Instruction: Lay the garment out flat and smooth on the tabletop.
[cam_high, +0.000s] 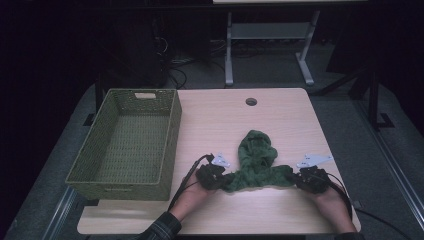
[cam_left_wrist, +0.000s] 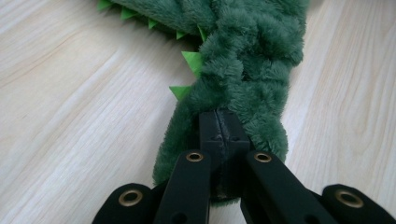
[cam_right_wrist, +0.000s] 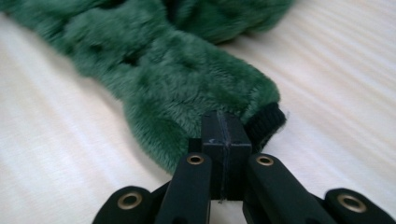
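A green plush garment (cam_high: 256, 150) lies on the wooden table (cam_high: 215, 115), a bunched part pointing away and two arms spread left and right along the near side. My left gripper (cam_high: 220, 177) is shut on the end of the left arm. In the left gripper view the jaws (cam_left_wrist: 219, 123) meet on the fuzzy fabric (cam_left_wrist: 247, 56), which carries light green spikes (cam_left_wrist: 192, 59). My right gripper (cam_high: 295, 177) is shut on the right arm's end. In the right gripper view its jaws (cam_right_wrist: 223, 126) pinch the plush (cam_right_wrist: 177, 74) beside a black knit cuff (cam_right_wrist: 266, 121).
A green woven basket (cam_high: 120, 189) stands empty on the table's left side, close to my left hand. A round cable hole (cam_high: 251, 101) sits near the far edge. Behind the table stand the legs of another desk (cam_high: 229, 55), in the dark.
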